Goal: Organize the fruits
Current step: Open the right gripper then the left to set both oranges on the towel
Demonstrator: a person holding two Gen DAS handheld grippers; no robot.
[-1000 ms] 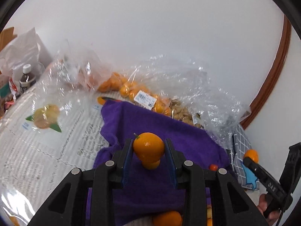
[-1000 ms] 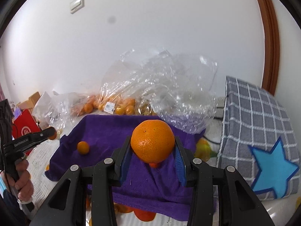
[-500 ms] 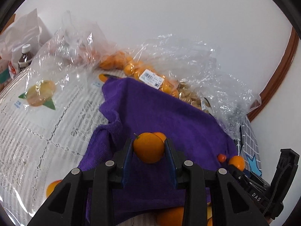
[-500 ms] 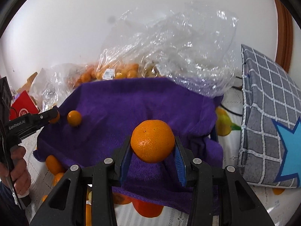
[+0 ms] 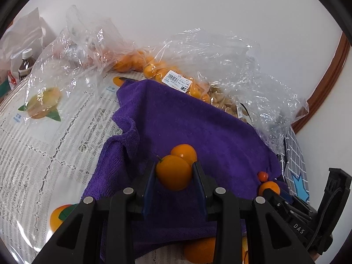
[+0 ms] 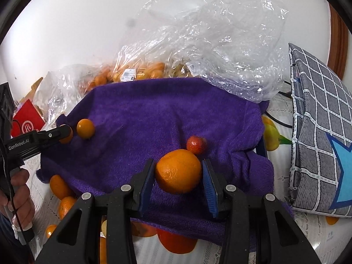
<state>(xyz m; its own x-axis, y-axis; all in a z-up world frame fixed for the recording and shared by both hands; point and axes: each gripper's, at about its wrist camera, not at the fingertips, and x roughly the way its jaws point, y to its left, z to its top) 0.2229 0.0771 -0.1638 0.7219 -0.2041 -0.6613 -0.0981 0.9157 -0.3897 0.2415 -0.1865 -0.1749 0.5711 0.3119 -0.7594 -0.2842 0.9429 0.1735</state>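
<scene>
My left gripper [image 5: 174,173] is shut on a small smooth orange [image 5: 173,172] with a stem, held low over the purple towel [image 5: 180,121]. Another small orange [image 5: 184,151] lies on the towel just beyond it. My right gripper [image 6: 178,175] holds a larger dimpled orange [image 6: 178,173] low over the same towel [image 6: 154,110]; a slight gap shows at its right pad. A small red fruit [image 6: 196,144] lies just behind it. The left gripper also shows in the right wrist view [image 6: 63,133], beside the lying orange [image 6: 85,128].
Clear plastic bags of small oranges [image 5: 154,68] and nuts [image 5: 224,101] crowd the towel's far edge. A grey checked bag with a blue star [image 6: 319,136] stands at the right. Loose oranges [image 6: 60,187] lie at the towel's near edge. A bottle [image 5: 25,65] stands far left.
Both grippers have come down and forward over the purple towel, each still carrying its orange. The red fruit has come into sight behind the right gripper's orange.
</scene>
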